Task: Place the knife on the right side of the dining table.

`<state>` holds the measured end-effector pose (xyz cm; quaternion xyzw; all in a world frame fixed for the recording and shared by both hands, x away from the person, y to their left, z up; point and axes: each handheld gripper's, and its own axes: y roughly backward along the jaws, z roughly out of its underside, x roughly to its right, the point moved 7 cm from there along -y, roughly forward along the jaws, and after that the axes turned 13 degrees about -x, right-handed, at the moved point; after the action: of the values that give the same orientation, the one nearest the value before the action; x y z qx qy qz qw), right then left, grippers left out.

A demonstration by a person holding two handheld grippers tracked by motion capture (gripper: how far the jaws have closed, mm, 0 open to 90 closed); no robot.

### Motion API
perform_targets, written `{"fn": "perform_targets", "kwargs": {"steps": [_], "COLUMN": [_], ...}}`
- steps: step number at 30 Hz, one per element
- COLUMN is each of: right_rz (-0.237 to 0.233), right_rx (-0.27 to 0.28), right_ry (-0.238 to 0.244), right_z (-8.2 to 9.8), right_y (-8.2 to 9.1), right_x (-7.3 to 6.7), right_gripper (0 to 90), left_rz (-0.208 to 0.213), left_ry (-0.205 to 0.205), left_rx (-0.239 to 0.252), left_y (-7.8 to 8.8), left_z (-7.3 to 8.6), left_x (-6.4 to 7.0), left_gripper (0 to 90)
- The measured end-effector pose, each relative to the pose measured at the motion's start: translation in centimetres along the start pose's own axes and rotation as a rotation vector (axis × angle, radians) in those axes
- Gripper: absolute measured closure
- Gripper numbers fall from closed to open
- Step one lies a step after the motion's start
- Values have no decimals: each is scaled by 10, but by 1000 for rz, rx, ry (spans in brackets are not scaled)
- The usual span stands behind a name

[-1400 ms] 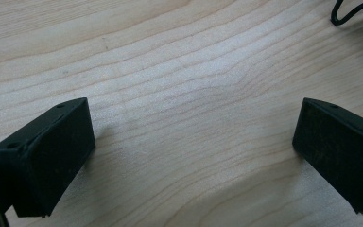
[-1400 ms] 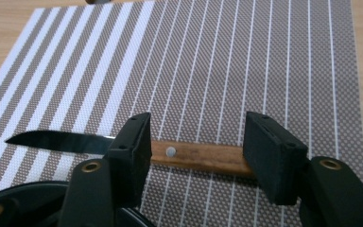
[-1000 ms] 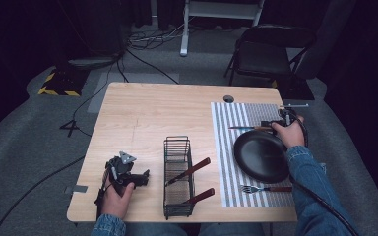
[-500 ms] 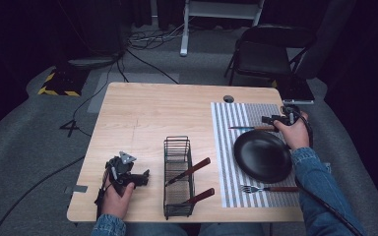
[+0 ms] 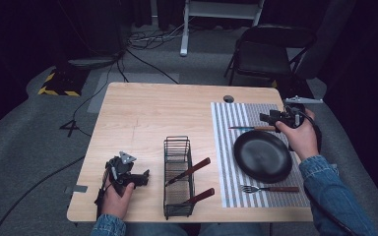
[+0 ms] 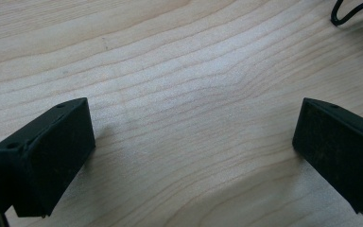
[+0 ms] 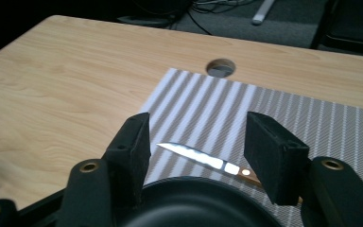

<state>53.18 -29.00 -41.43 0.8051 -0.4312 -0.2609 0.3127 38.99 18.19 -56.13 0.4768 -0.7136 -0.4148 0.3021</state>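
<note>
Right tongs (image 7: 196, 142), released, hover above the knife (image 7: 208, 161), which lies on the striped mat (image 5: 236, 118) just behind the plate (image 5: 262, 156). Left tongs (image 5: 145, 175), released, rest on the tabletop (image 5: 152, 113).

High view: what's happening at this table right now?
A person is laying a place setting on a striped placemat. The right gripper hovers open above a knife that lies on the mat just beyond a black plate; nothing is between its jaws. A fork already lies on the near side of the plate. The left gripper rests open on the bare table beside a wire caddy holding two wooden-handled utensils.
</note>
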Motion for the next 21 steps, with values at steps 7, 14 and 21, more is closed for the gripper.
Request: {"fn": "perform_targets", "kwargs": {"steps": [7, 14, 21], "right_rz": [-67, -180, -230], "right_rx": [-2, -33, -64], "right_ry": [79, 116, 222], "right_z": [5, 17, 43], "right_y": [17, 25, 20], "right_x": [-42, -84, -120], "right_gripper": [416, 409, 392], "left_rz": [0, 0, 0], "left_ry": [1, 0, 1], "left_rx": [0, 0, 0], "left_y": [0, 0, 0], "left_z": [0, 0, 0], "left_x": [0, 0, 0], "left_gripper": [1, 1, 1]}}
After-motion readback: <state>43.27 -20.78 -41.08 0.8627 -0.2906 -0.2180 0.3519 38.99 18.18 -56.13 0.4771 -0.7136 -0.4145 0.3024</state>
